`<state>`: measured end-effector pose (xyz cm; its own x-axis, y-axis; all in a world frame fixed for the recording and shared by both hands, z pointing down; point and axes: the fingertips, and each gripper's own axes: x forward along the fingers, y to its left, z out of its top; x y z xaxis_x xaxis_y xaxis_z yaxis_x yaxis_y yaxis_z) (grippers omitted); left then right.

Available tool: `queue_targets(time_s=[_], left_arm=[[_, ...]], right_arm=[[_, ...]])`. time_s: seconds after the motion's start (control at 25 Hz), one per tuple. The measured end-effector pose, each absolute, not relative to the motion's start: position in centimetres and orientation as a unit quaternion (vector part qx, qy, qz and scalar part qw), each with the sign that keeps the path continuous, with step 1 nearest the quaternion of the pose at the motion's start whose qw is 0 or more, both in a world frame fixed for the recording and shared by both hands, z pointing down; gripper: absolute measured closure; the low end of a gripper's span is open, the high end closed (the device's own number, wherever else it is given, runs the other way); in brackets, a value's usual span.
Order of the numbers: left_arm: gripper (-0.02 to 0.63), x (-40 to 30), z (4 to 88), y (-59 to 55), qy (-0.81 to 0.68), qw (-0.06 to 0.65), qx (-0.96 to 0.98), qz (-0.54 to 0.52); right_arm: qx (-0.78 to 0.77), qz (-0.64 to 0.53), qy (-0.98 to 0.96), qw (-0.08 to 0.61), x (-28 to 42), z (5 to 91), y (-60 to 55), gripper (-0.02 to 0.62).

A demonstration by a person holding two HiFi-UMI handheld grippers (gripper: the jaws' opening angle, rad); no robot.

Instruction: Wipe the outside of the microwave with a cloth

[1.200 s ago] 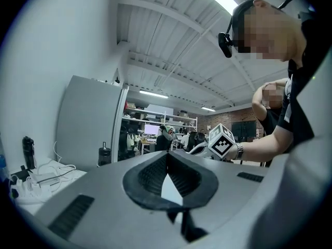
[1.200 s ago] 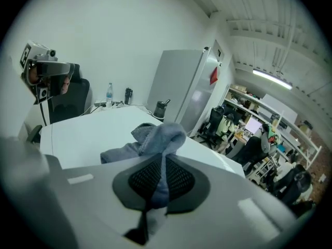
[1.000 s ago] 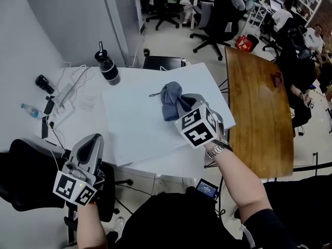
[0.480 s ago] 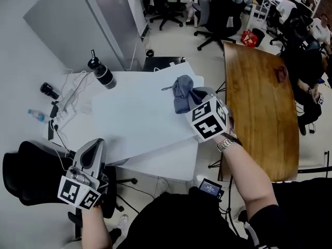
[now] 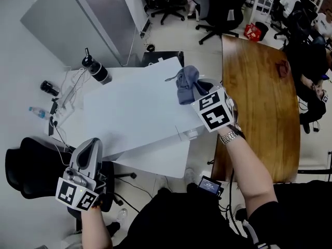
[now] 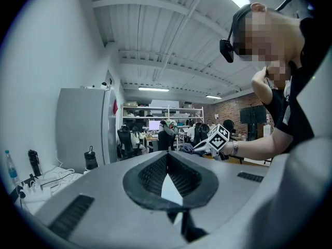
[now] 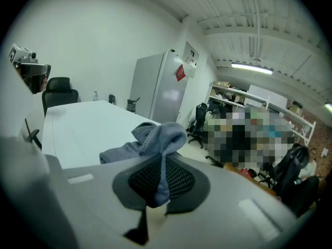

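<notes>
Carried toward the table's [image 5: 129, 113] far corner, my right tongs [image 5: 195, 93] pinch the grey cloth [image 5: 185, 82], left tongs [image 5: 92, 143] pressed together; next, find the microwave.

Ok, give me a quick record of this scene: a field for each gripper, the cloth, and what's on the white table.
left gripper: shut, empty, held off the table's near left
right gripper: shut on cloth
cloth: grey-blue, bunched, over the table's far right part
white table: mostly bare
dark bottle: upright, at the far left
microwave: not seen in any view
</notes>
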<state>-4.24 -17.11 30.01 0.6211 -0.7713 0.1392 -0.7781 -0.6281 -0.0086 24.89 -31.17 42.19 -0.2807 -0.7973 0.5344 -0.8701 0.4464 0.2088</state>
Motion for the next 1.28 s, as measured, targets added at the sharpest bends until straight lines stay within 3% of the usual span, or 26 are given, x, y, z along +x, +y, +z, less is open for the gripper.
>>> queue_targets(time_s=[0.68,1.28], left_arm=[[0.603,-2.9,30.3,-15.8,-0.467,0.032,0.879,0.091],[0.603,-2.9,32.2,-15.9,-0.487,0.046,0.865,0.115]], right_arm=[[0.495,0.140,-0.826,0.230,27.4,51.2,-32.5,0.578],[0.464,0.210,-0.810,0.289,27.4,62.0,-33.7,0.578]])
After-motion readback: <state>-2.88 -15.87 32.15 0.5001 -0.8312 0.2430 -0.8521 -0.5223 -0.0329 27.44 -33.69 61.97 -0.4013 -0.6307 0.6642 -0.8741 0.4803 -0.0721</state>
